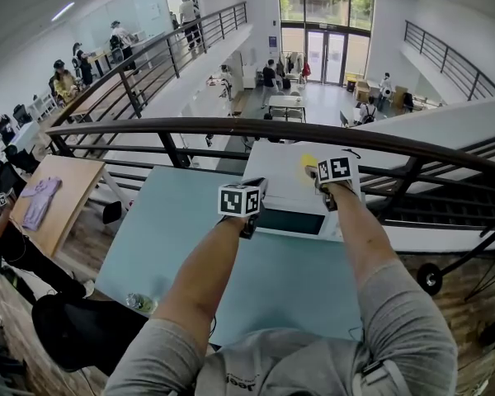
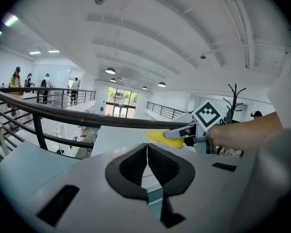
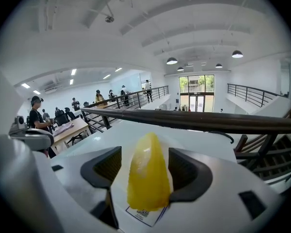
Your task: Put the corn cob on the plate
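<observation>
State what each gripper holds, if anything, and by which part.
Nothing is held. The right gripper stands open around the yellow tapered corn cob, jaws not pressing it. The left gripper is shut, empty.

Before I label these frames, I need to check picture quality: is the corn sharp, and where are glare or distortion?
Right gripper view: the corn is sharp, with a pale glare patch on its upper side. Head view: the railing bows strongly from the wide lens. Left gripper view: black corners.
</observation>
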A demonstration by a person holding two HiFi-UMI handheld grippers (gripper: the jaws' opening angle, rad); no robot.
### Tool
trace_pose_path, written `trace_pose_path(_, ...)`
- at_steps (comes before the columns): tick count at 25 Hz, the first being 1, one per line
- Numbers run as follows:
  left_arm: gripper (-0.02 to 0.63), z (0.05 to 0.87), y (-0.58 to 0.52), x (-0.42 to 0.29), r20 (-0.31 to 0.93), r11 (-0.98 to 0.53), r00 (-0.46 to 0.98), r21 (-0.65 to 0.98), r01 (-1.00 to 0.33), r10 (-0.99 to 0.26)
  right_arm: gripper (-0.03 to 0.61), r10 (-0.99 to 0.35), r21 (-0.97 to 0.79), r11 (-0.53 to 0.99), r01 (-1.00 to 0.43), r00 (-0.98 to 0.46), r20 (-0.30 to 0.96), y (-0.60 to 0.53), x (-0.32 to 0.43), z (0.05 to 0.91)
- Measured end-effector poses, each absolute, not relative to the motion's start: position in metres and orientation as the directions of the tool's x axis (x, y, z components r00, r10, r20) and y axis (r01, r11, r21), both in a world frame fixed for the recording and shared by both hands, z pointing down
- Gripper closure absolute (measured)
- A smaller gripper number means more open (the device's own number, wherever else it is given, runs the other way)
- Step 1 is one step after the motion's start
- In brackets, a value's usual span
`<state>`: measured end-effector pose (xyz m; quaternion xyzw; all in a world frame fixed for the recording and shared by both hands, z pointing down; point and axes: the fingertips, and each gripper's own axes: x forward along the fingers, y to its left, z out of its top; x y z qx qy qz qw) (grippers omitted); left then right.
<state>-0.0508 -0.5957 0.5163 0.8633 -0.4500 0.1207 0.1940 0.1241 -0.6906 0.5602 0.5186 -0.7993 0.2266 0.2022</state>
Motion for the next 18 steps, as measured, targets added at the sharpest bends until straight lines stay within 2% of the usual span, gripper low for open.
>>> trace_pose_path(18, 0.595, 0.500, -0.580, -0.042, 0.358, -0.542, 0.582, 0.215, -0.812, -0.730, 0.268, -0.780, -0.134, 0.360, -0.923, -0.377, 0.500, -0.673, 0.133, 0.527)
